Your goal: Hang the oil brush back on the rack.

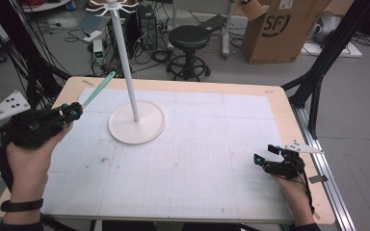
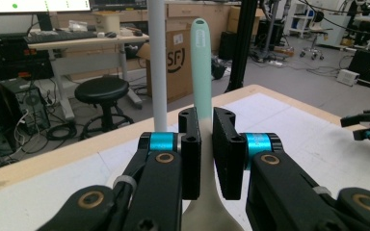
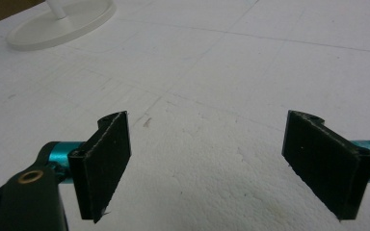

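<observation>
Left claw (image 2: 206,159) clamped on mint-green utensil handle (image 2: 202,72), held above the desk's (image 1: 250,86) left edge, handle angled up toward the white stand pole (image 1: 125,62). Stand base (image 1: 137,125) sits left of desk centre. Right claw (image 3: 221,163) wide open, nothing in it, low over the white mat (image 3: 231,62) near the desk's right edge.

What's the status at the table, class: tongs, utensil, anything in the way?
Left tongs shut on mint utensil, handle pointing up beside the stand. Right tongs open, holding nothing, low over the mat. Nothing between utensil and stand.
</observation>
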Demonstrator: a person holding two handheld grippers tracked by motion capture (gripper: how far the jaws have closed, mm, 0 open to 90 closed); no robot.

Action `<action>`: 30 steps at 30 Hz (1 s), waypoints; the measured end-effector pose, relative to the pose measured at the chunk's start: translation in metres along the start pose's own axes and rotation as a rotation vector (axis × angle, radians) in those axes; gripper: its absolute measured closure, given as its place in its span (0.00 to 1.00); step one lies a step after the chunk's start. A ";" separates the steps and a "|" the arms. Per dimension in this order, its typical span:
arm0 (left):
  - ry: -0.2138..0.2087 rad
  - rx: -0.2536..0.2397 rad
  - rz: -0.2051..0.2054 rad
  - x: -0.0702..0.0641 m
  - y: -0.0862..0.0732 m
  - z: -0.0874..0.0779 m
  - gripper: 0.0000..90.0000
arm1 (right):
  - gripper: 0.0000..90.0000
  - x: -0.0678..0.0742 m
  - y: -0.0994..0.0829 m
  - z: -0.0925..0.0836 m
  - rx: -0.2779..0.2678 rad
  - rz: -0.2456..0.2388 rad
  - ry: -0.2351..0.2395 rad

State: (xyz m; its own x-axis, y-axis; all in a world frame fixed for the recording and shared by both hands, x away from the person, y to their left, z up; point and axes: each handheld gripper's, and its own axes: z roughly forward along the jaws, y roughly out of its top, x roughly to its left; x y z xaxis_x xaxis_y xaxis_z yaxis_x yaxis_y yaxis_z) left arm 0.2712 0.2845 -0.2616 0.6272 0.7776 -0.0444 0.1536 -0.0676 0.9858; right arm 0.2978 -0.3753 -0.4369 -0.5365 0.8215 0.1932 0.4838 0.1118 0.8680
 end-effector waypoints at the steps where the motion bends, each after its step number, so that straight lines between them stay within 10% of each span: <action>1: 0.003 -0.003 0.001 0.001 0.005 -0.001 0.91 | 0.18 0.000 0.000 0.000 -0.002 -0.006 0.002; 30: 0.026 -0.078 0.000 0.016 0.091 -0.010 0.91 | 0.19 -0.001 0.001 -0.001 -0.009 0.003 0.010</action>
State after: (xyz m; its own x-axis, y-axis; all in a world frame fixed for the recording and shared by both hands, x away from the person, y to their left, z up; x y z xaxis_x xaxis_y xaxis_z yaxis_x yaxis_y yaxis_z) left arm 0.2879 0.2973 -0.1706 0.6069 0.7937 -0.0415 0.0931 -0.0192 0.9955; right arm 0.2980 -0.3768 -0.4362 -0.5422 0.8160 0.2006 0.4791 0.1041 0.8715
